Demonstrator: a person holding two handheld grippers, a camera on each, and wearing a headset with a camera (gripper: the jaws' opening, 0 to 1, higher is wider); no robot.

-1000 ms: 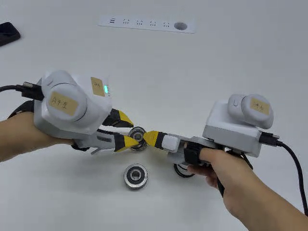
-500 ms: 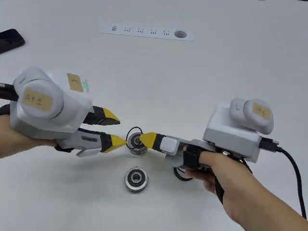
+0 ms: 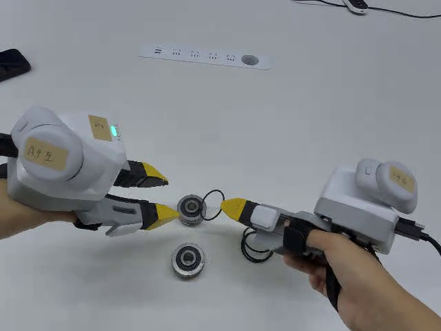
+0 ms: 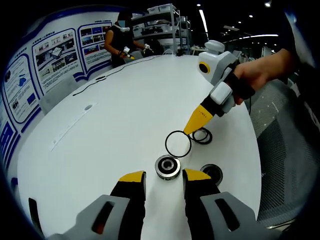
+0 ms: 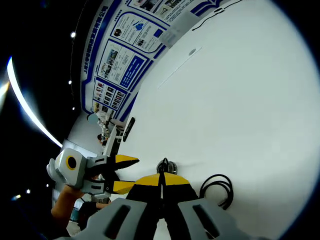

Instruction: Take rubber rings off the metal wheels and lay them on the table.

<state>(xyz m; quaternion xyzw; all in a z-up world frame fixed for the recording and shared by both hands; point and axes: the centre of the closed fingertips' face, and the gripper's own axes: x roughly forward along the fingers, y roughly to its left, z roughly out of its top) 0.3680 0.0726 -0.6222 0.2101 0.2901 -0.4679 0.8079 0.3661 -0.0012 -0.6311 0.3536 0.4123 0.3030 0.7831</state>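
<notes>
the white desk (image 3: 310,103) carries everything. the left gripper (image 3: 173,198) is held over the desk's left side, its 2 yellow-tipped jaws apart and gripping nothing. the right gripper (image 3: 227,205) comes in from the right and points at the left one. its jaws are pressed together on a thin black rubber ring (image 4: 166,144), which hangs as an open loop from the tips.

a white power strip (image 3: 203,55) lies toward the far edge. a dark phone (image 3: 10,63) sits at the left edge.

2 metal wheels are on the desk. 1 wheel (image 3: 191,209) lies between the 2 grippers, just ahead of the left gripper's open jaws and level with the gap between them. the held ring is just beside it on the right gripper's side. whether ring and wheel touch cannot be told. the second wheel (image 3: 187,259) lies flat nearer the person, apart from both grippers.

a small heap of loose black rings (image 3: 244,246) lies on the desk under the right gripper, near the second wheel; their count is unclear.
</notes>
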